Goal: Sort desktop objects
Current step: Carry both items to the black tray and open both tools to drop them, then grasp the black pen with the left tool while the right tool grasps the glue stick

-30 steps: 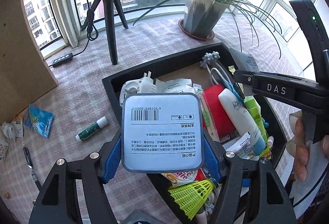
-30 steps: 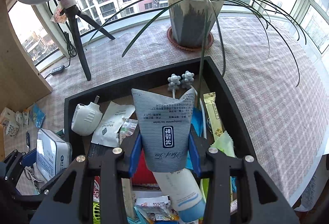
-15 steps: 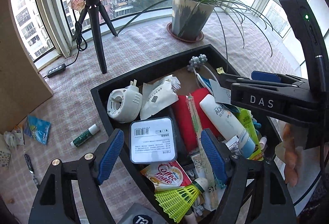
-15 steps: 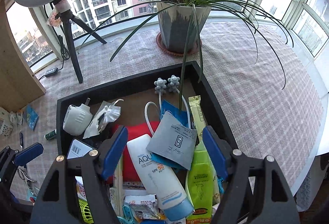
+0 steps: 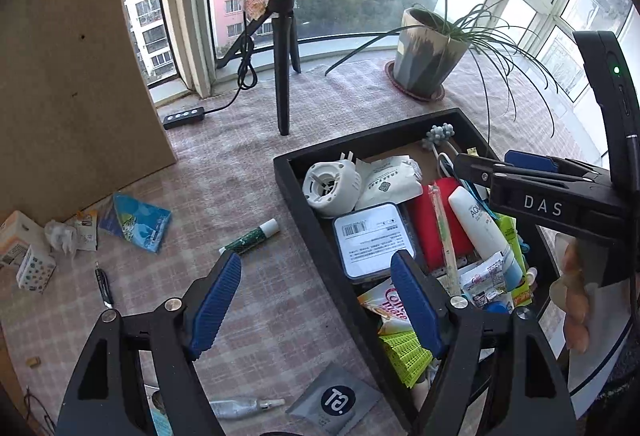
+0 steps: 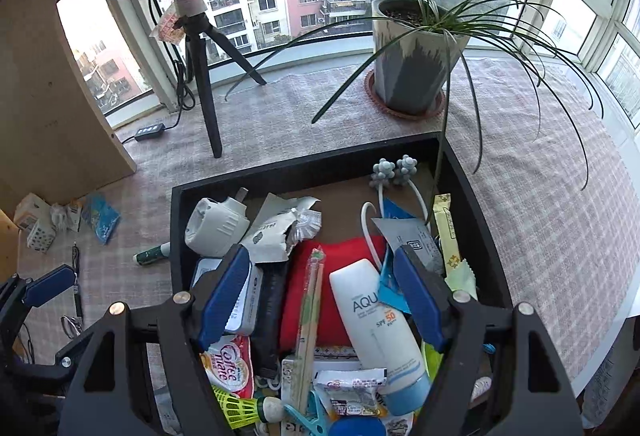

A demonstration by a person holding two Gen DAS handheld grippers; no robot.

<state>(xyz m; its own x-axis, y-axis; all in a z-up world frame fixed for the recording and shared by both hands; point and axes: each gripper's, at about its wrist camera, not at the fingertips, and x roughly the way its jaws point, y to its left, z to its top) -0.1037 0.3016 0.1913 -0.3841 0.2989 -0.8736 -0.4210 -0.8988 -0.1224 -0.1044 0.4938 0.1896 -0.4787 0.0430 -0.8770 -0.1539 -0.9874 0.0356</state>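
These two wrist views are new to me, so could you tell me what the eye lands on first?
The black tray dominates, crammed with clutter: a white sunscreen tube lies over a red cloth in the middle. Behind it, a potted plant spreads long leaves by the window. Left of the tray, a green glue stick lies on the checked tablecloth.

Left tool (image 5: 316, 300): black plastic frame of angular arms with triangular cut-outs, two fingers faced with ribbed blue pads (image 5: 216, 304), round silver screws at the joints. Right tool (image 6: 320, 296): same build, black arms, ribbed blue pads (image 6: 224, 296), brass and silver screw heads at the pivots. From the left wrist view the right tool's side carries white "DAS" lettering, and a curved black housing above it has a small green light. A hand (image 5: 574, 300) shows at that tool's grip; no sleeve can be made out.
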